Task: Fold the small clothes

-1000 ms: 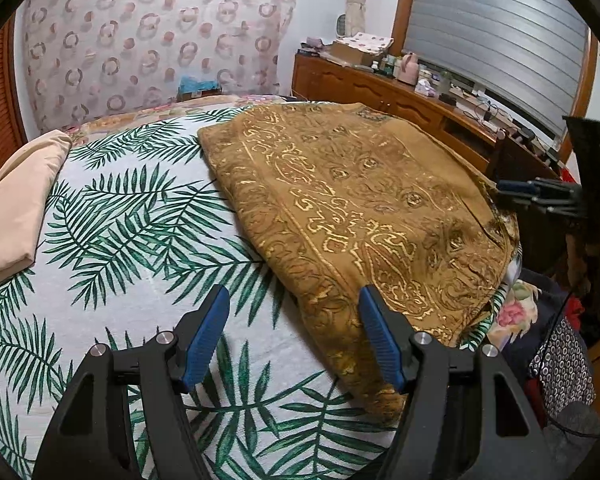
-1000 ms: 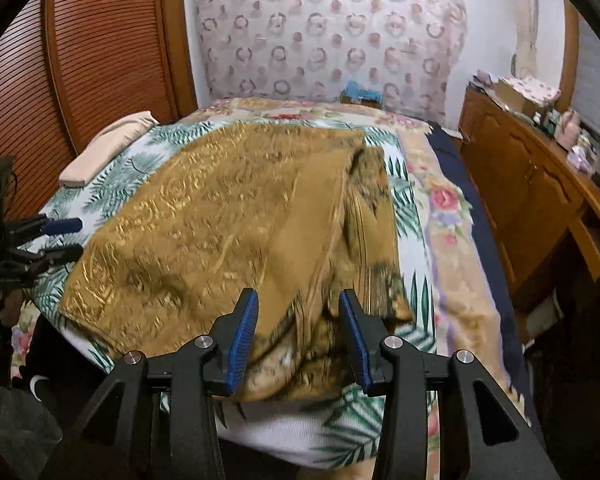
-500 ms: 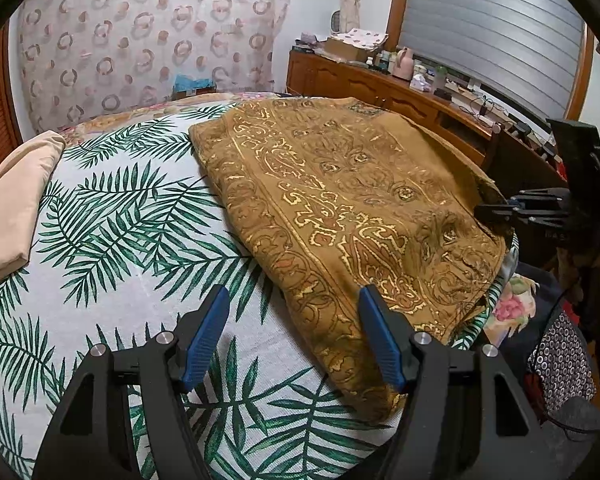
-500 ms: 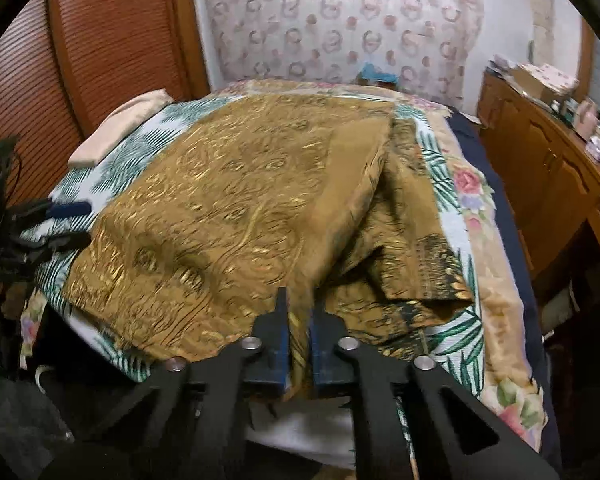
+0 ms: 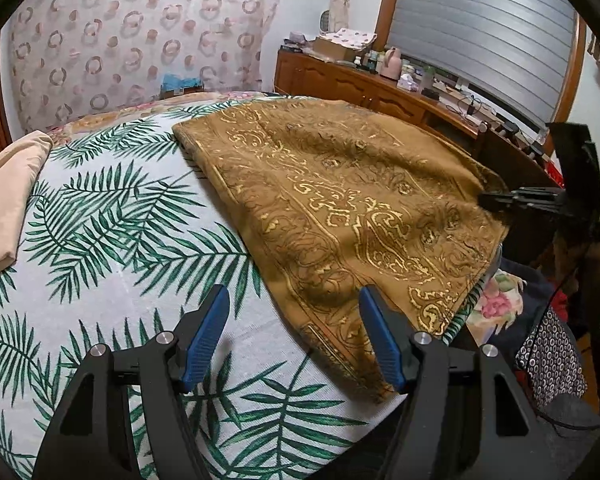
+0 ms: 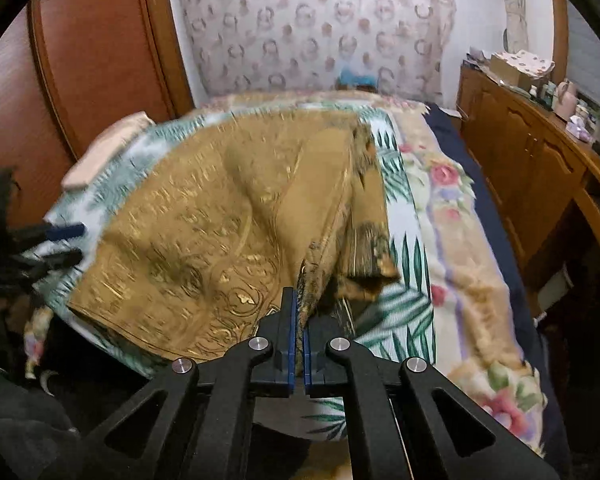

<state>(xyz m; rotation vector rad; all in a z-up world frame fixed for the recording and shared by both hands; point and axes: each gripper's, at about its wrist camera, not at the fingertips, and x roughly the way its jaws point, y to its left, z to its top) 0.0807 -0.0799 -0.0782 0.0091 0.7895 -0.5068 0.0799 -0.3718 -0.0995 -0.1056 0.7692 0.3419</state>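
While your left gripper (image 5: 294,328) hangs with its blue pads spread wide over the palm-leaf bedspread (image 5: 112,232), nothing sits between them; the right-hand pad only overlaps the near edge of the gold-patterned brown garment (image 5: 340,208) in that view, and you cannot tell whether it touches the cloth. At the far left of the bed a folded beige cloth (image 5: 4,204) lies well apart from the garment. The garment itself is spread across the middle and right of the bedspread, its near corner draping toward the bed's edge. Further right, your right gripper (image 6: 299,336) is clamped on the garment's near hem: its pads are pressed together with a ridge of the fabric pinched between them, and the cloth rises in a raised fold running away from the grip. Its jaws have just been closing onto that fabric. Right of the bed, a wooden sideboard (image 6: 540,148) cluttered with small items runs along the wall.
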